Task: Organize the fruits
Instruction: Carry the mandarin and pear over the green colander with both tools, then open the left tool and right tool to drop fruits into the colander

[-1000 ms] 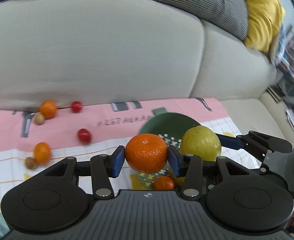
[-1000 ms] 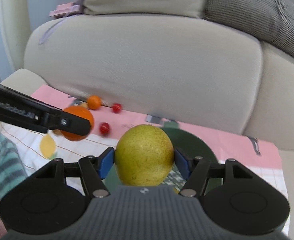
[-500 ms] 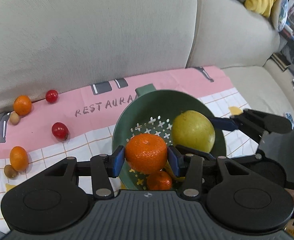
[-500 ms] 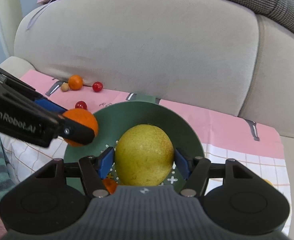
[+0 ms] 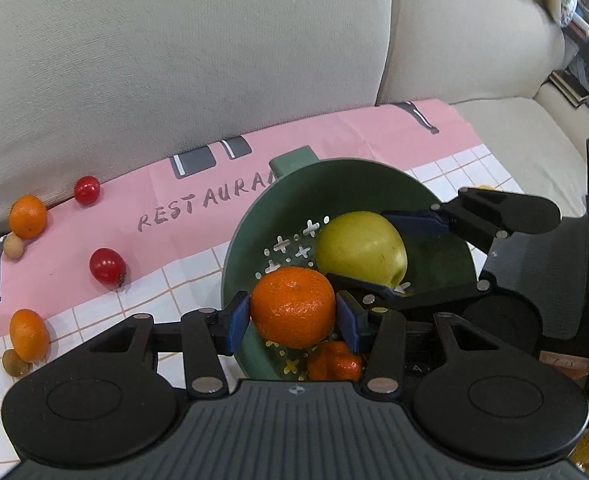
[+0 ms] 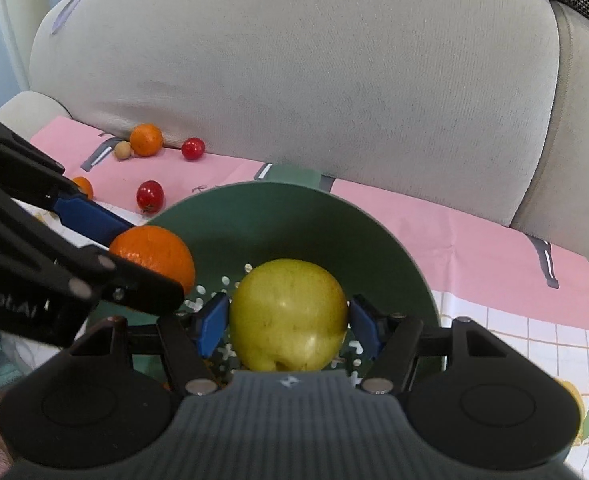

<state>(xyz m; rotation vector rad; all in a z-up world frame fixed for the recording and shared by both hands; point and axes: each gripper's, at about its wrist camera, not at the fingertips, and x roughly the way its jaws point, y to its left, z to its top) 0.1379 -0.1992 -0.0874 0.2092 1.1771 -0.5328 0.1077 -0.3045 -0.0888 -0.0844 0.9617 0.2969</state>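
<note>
My left gripper [image 5: 293,317] is shut on an orange mandarin [image 5: 293,307], held just inside the near-left rim of a green colander [image 5: 334,184]. My right gripper [image 6: 289,320] is shut on a yellow-green apple [image 6: 288,316], held low over the colander's [image 6: 294,216] perforated floor. In the left wrist view the apple [image 5: 360,248] and the right gripper's [image 5: 378,252] arm sit to the right of my mandarin. A smaller orange fruit [image 5: 334,362] lies on the colander floor beneath the left fingers. The right wrist view shows the mandarin [image 6: 154,256] at left, with the left gripper [image 6: 130,248] clamped on it.
A pink and white checked cloth [image 5: 374,132] covers the sofa seat. Loose on it at left are two cherry tomatoes [image 5: 107,266], two small oranges [image 5: 27,216], and two brown nut-like balls [image 5: 13,245]. The beige sofa back [image 5: 174,60] rises right behind.
Both grippers have come down and tipped toward the colander, which now fills the middle of both views. The mandarin and apple stay clamped and now hang inside the bowl.
</note>
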